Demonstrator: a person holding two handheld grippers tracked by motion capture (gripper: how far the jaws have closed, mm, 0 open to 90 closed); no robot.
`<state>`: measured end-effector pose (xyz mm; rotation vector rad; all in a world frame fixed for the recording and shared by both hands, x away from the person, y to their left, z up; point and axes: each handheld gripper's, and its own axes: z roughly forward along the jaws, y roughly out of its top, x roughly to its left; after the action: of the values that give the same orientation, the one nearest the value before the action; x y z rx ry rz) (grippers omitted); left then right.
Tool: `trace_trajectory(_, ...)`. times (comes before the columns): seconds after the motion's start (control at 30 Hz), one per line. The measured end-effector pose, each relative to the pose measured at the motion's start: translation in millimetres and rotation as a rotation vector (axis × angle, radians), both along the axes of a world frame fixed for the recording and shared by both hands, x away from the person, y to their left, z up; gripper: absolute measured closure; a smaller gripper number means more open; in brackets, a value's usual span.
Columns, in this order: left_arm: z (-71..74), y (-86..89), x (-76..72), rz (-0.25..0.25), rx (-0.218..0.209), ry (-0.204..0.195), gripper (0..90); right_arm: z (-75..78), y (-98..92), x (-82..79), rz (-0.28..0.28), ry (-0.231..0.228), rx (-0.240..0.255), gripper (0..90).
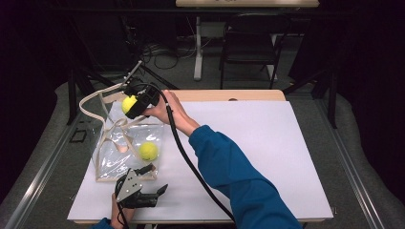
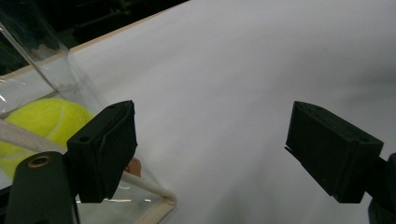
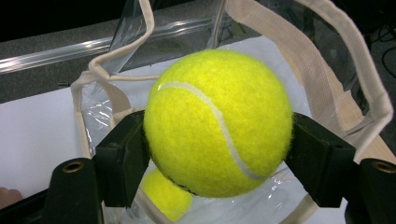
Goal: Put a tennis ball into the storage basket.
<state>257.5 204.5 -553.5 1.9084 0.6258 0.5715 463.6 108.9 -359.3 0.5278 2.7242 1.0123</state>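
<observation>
Over the clear bag's (image 1: 125, 150) mouth, at 10 o'clock on the worktop (image 1: 267, 157), the right gripper (image 1: 134, 106) has its fingers (image 3: 122, 158) clenched on a tennis ball (image 3: 219, 122). Judged best: centre it above the opening between the straps, lower, then release. Left gripper (image 1: 152, 183), at 7 o'clock, fingers (image 2: 105, 149) released and holding nothing. Count: two balls, the second (image 1: 148, 150) already inside; one bag.

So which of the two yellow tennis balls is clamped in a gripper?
The yellow tennis ball clamped in the right gripper, above the clear plastic tote bag. The other yellow tennis ball lies inside that bag, ungripped.
</observation>
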Motion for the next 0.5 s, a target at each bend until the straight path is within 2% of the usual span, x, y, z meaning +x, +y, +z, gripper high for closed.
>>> trace_trajectory(0.37, -0.1, -0.9, -0.1, 0.0, 0.0, -0.001, 15.9, -5.3, 2.7, 1.1, 0.0, 0.043, -0.038, 25.2)
trace_trajectory(0.4, -0.1, -0.9, -0.1, 0.0, 0.0, -0.001, 15.9, -4.5, 2.2, 0.9, 0.003, 0.047, -0.034, 24.2)
trace_trajectory(0.5, 0.0, -0.9, -0.2, 0.0, -0.001, -0.001, 15.9, 1.6, -0.8, -0.2, -0.001, 0.038, -0.01, 14.1)
